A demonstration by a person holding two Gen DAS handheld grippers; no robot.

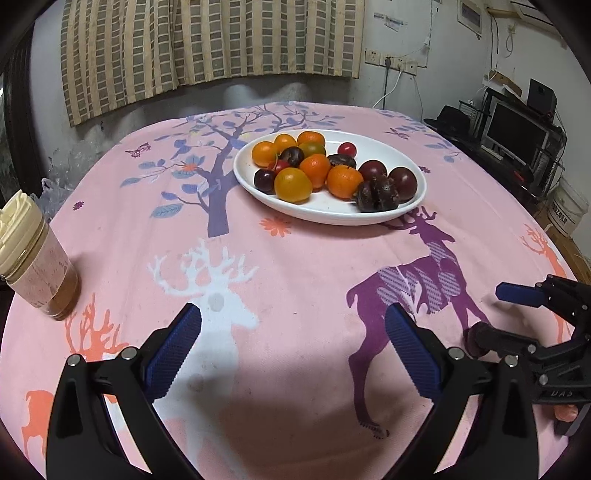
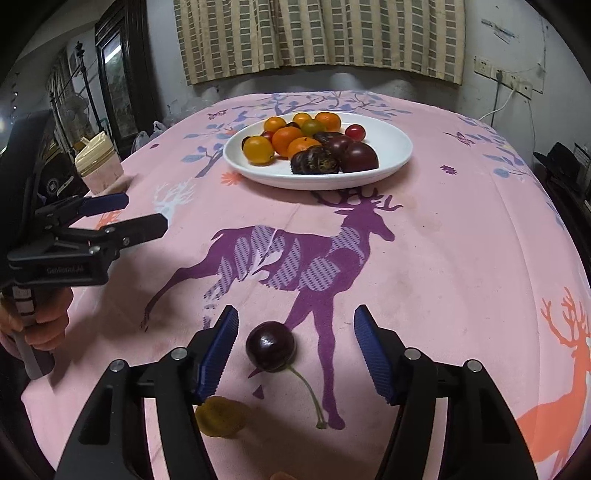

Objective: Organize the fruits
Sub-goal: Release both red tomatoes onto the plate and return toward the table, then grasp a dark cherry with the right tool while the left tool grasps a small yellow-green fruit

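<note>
One dark glossy cherry [image 2: 270, 345], stem attached

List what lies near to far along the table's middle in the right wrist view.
Yellow fruit → dark cherry between the open right tongs → purple deer print → white plate of fruit → curtain.

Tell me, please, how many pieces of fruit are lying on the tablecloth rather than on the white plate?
2. A dark cherry with its stem lies between the open right gripper fingers; a yellow fruit sits nearer the camera, partly hidden under the left finger. Others may lie out of view.
</note>
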